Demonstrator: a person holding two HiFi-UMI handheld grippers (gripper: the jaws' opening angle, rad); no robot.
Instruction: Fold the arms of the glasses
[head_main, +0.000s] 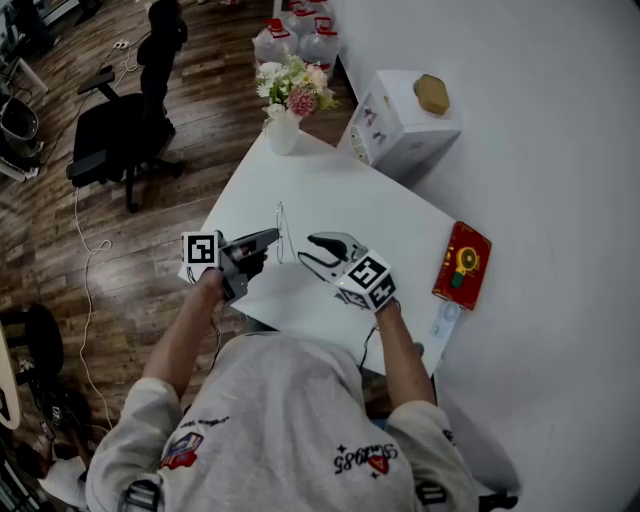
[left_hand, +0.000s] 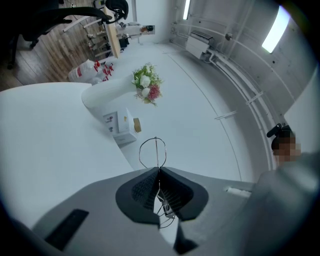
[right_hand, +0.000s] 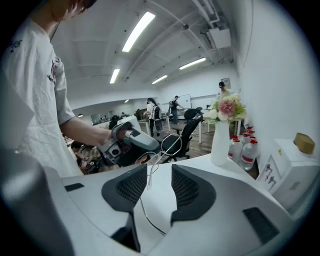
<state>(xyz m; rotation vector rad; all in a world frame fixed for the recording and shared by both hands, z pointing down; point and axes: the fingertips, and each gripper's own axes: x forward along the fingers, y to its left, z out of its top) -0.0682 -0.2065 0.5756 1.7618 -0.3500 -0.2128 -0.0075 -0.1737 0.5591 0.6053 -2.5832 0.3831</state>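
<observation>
Left claw (left_hand: 159, 169) is clamped on the wire-frame glasses (left_hand: 159, 150), held over the white worktop (head_main: 350, 200); right claw (right_hand: 159, 166) stands apart, one temple arm (right_hand: 149, 180) loose between its pads (right_hand: 132, 186); folding looks under way; next, that arm probably needs pushing inward to fold flat.

An open-plan office: a black swivel chair (head_main: 118, 135) on wood flooring (head_main: 150, 270), ceiling strip lights (right_hand: 137, 31), and people (right_hand: 151, 112) standing far off.

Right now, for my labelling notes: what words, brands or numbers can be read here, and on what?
None can be read.
Shirt: upside-down script, unclear.
White box: marks too small.
Red box: print blurred.
Bottles: red labels too small.
</observation>
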